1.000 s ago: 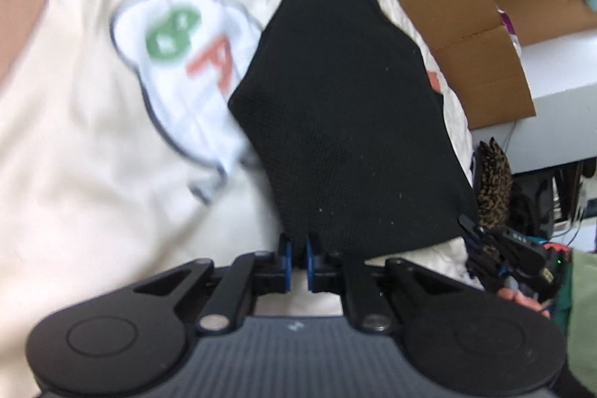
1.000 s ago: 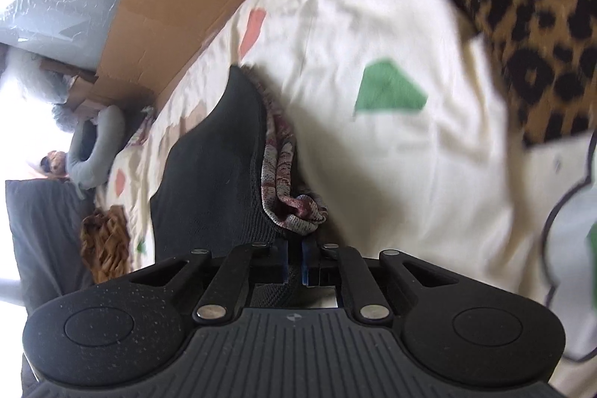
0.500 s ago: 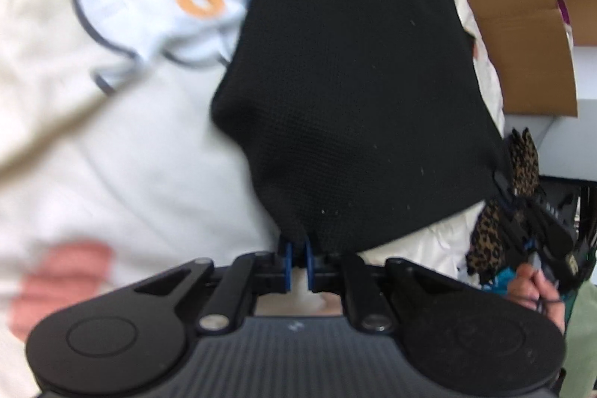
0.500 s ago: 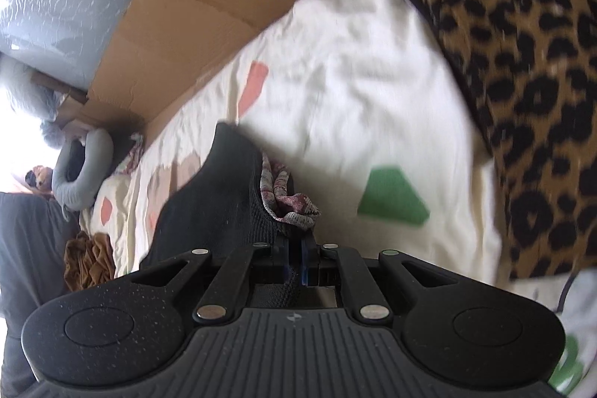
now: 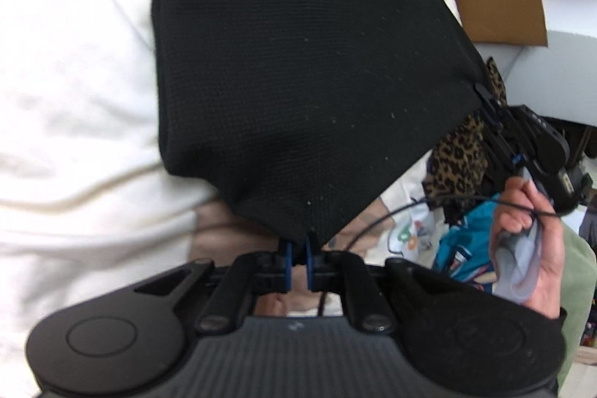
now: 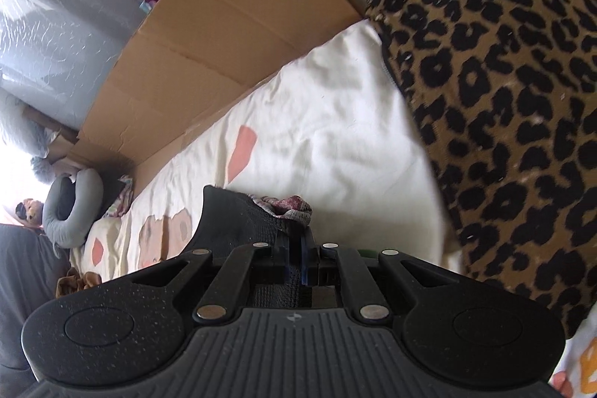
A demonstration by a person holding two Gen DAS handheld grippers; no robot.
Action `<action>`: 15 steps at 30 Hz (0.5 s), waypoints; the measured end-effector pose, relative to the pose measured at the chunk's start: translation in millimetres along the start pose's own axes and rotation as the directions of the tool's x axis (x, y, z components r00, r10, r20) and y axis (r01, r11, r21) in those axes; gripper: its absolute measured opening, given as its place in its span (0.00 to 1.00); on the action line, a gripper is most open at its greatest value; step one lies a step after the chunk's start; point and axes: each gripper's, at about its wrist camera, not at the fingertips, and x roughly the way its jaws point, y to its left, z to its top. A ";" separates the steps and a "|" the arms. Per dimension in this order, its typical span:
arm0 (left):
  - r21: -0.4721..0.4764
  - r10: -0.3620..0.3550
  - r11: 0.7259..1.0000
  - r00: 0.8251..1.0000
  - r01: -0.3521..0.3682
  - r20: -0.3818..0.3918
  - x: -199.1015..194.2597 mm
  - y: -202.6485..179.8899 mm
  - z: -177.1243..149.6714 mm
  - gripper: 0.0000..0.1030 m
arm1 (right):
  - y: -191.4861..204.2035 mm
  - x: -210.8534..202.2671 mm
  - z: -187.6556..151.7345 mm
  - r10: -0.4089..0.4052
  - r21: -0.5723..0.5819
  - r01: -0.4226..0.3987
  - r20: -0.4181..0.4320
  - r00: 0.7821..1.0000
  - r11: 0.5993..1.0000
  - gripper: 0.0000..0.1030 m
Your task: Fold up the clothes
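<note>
While pinched at both corners, black garment (image 5: 298, 62) w/ long axis away from left gripper (image 5: 297, 258).

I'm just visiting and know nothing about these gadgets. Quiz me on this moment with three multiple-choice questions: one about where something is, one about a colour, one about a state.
1. Where does the cardboard lie?
A. along the far edge of the cream bedsheet
B. on top of the leopard-print fabric
C. between the left gripper's fingers

2. What colour is the garment that both grippers hold?
A. red
B. black
C. yellow

3. How do the left gripper's jaws stand?
A. wide open, empty
B. shut on a corner of the garment
C. shut on a cable

Answers:
1. A: the cardboard borders the cream bedsheet, while the leopard-print fabric lies apart from it.
2. B: the black garment stretches from the left gripper to the right gripper.
3. B: its blue fingertips pinch the cloth's lowest corner.
</note>
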 end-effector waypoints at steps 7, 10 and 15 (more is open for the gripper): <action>0.064 0.050 0.997 0.996 -0.045 -0.072 7.3 -17.4 12.7 0.11 | -39.1 6.1 -15.4 -0.104 0.096 0.105 -0.014 0.994 0.990 0.09; 0.092 0.094 0.992 0.992 -0.087 -0.082 -8.6 -8.3 12.7 0.17 | -49.0 1.9 -26.4 -0.115 0.126 0.118 -0.033 0.993 0.985 0.15; 0.184 0.162 0.971 0.986 -0.153 -0.033 -35.9 -28.9 20.4 0.39 | -51.3 -15.5 -44.4 -0.120 0.126 0.121 -0.011 0.993 0.985 0.30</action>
